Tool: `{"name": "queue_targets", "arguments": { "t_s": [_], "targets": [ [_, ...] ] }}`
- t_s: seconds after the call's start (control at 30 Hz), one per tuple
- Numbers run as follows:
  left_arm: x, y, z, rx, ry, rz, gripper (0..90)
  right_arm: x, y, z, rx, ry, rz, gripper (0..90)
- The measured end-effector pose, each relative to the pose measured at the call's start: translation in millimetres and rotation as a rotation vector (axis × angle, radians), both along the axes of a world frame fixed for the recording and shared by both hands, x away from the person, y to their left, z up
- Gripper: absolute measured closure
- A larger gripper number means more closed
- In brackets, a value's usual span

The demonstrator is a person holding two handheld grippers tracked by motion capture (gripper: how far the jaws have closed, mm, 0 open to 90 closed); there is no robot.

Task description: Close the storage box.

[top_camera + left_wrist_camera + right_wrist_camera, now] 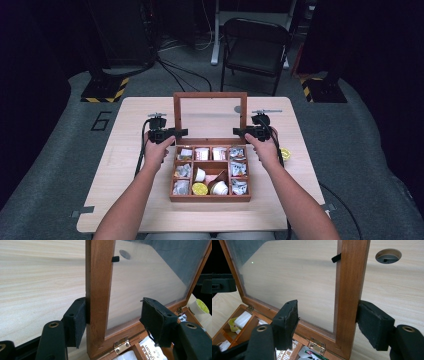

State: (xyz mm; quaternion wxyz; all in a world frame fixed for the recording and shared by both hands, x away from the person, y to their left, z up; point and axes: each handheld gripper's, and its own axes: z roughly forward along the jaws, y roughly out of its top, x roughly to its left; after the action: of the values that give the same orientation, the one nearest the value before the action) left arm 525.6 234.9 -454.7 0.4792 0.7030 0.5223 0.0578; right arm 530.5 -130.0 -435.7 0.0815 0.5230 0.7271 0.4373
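Note:
A wooden box (210,198) with several compartments of sachets and small cups stands mid-table. Its glass lid (210,95) is raised upright. My left gripper (181,133) is at the lid's left side rail (98,290), low down near the hinge. That rail sits between its jaws: one pad (76,322) touches the rail's back and the other (155,320) stands off in front of the glass. My right gripper (238,132) mirrors this on the right rail (350,290): one pad (372,325) lies against the wood and the other (287,320) is apart.
A small yellow-lidded cup (285,153) sits on the table (140,170) right of the box. Behind the lid there is a round hole (388,256) in the tabletop. A folding chair (255,45) stands beyond the far edge.

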Motion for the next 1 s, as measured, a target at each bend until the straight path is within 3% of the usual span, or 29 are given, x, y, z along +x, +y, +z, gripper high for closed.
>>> {"name": "queue_targets", "arguments": {
  "t_s": [0.3,0.53,0.73,0.87,1.0],
  "targets": [
    [-0.8,2.5,7.7,-0.036,-0.041,0.010,38.3,-3.2,-0.1,3.9,-0.004,-0.018,0.006,33.5],
    [-5.2,3.9,14.0,-0.064,-0.047,0.008,38.3,-7.2,-1.2,8.1,0.005,-0.029,0.014,33.6],
    [-12.6,4.8,21.9,-0.065,-0.072,-0.011,38.5,-12.3,-2.7,11.3,-0.025,-0.059,0.042,34.2],
    [-16.6,5.0,26.6,-0.074,-0.088,-0.011,38.5,-14.7,-5.4,20.1,-0.006,-0.077,0.026,34.5],
    [-19.0,5.5,28.5,-0.056,-0.099,-0.024,38.4,-16.1,-8.0,34.6,0.014,-0.103,0.019,34.6]
  ]
}}
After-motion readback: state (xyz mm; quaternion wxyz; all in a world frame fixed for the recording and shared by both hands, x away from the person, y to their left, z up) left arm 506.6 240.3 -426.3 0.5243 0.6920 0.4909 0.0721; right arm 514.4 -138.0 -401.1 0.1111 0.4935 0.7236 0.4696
